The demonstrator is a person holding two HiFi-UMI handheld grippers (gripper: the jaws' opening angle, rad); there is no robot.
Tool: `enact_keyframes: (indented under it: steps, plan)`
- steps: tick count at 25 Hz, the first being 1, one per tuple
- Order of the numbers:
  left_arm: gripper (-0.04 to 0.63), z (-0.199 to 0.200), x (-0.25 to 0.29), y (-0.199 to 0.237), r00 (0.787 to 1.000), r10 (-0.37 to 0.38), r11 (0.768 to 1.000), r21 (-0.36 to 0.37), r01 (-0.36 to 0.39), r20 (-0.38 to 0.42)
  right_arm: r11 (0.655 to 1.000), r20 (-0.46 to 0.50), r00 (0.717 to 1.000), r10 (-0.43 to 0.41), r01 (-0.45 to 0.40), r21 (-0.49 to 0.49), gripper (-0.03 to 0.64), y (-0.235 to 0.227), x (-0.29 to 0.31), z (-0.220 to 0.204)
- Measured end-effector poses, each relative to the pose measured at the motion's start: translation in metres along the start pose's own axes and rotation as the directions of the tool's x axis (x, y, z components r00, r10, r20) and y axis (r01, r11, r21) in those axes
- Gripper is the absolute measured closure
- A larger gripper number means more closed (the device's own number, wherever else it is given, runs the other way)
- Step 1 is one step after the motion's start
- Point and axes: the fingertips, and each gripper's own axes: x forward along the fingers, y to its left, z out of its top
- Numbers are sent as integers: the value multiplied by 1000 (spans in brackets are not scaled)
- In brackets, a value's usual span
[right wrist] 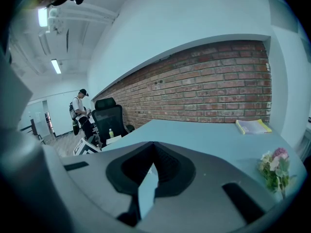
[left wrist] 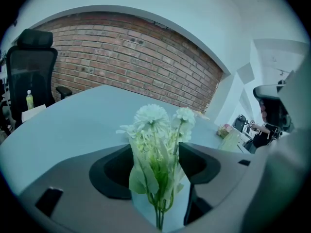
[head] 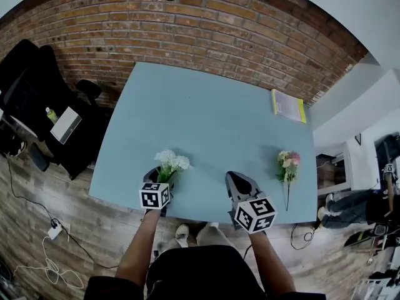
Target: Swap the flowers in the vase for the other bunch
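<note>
Holding white flowers, stems between left gripper fingers

On a pale blue rectangular table, a bunch of white artificial flowers stands at the near edge, left of centre, clamped between the jaws of the left gripper. A pink-and-cream flower bunch lies by the near right corner, and a yellow-edged booklet at the far right corner.

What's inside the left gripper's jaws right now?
The white flowers stand between the parted jaws of the left gripper, blooms above the tips. Their stem ends run out of the bottom of the left gripper view, so what holds them up is hidden.
</note>
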Motion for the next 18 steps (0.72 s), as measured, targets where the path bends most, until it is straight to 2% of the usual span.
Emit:
enact_keyframes:
  steps: [12,18]
  plan:
    - [164,6,2,-1,999,2,999,-32,-1,35,1000,5,1000,-1,1,6,609,-2,-3,1]
    - [141,5,-2,-4,999,-4,999,-34,6,40,1000,10,1000,3,-3,1,609,1,-6,1]
